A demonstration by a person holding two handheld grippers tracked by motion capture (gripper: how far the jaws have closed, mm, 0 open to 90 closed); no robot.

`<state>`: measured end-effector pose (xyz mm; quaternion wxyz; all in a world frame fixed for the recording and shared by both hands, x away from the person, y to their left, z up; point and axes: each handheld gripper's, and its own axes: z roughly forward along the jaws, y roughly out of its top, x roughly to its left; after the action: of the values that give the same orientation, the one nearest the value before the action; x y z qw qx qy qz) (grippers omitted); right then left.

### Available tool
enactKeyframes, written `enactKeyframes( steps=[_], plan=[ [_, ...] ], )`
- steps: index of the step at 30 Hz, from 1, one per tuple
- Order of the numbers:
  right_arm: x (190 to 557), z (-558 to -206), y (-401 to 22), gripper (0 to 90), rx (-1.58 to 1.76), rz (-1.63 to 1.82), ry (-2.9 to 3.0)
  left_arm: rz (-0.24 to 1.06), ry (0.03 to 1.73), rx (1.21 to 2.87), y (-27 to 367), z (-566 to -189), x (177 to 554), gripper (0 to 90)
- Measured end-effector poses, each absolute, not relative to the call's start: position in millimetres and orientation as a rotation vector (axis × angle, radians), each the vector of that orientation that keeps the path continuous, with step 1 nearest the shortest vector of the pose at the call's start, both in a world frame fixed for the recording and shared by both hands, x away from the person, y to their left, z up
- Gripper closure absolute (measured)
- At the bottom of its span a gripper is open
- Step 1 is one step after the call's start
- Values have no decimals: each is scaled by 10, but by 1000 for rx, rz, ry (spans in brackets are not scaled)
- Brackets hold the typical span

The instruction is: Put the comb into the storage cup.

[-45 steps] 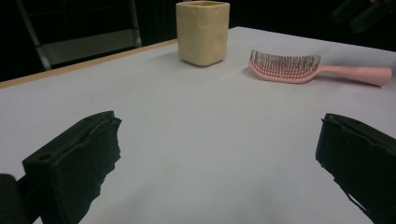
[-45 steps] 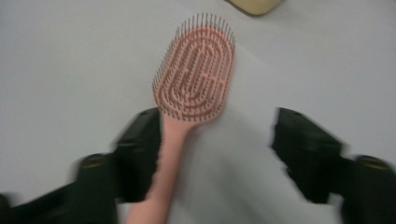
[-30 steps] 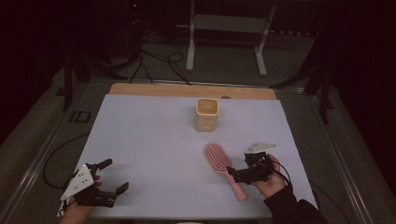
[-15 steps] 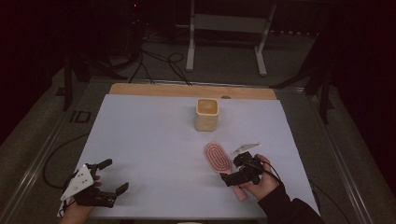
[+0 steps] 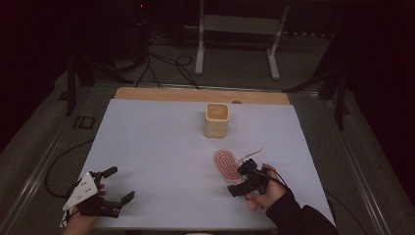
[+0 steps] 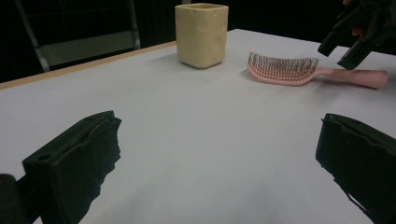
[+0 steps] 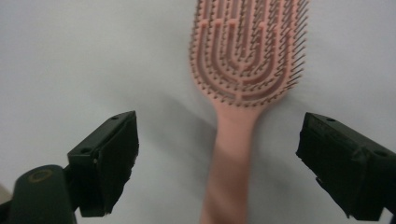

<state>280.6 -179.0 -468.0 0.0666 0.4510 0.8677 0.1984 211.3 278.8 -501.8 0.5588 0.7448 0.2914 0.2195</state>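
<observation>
A pink hairbrush point(image 5: 224, 163) lies bristles up on the white table point(image 5: 147, 142), head toward the far side. My right gripper point(image 5: 236, 181) hovers over its handle, fingers pointing left. In the right gripper view the brush point(image 7: 250, 51) runs between the two jaws of that gripper point(image 7: 219, 135), which stand well clear of the handle on both sides; they have just been closing a little. My left gripper point(image 5: 121, 184) rests open near the table's front left corner with nothing between its jaws point(image 6: 217, 140). From there the brush point(image 6: 285, 70) and right gripper point(image 6: 348, 42) show far off.
A beige square cup point(image 5: 216, 120) stands upright behind the brush, also in the left gripper view point(image 6: 201, 32). A wooden strip point(image 5: 195, 94) borders the far edge. Beyond it are a metal stand point(image 5: 235, 29) and cables on the floor.
The right gripper has moved left and slightly down, from beside the brush to over its handle. The left gripper, brush and cup have stayed put.
</observation>
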Motion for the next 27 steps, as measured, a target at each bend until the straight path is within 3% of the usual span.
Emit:
enactKeyframes(
  steps=[6, 14, 27],
  plan=[
    [2874, -4758, -1784, 215, 1387, 541, 2640, 517, 687, 1754, 2792, -5017, 2114, 0],
    [2925, -4816, -1773, 441, 1435, 481, 2641, 517, 686, 1753, 2795, -5015, 2113, 0],
    [2980, -4887, -1721, 608, 1473, 385, 2661, 518, 688, 1749, 2799, -5014, 2111, 0]
  ],
)
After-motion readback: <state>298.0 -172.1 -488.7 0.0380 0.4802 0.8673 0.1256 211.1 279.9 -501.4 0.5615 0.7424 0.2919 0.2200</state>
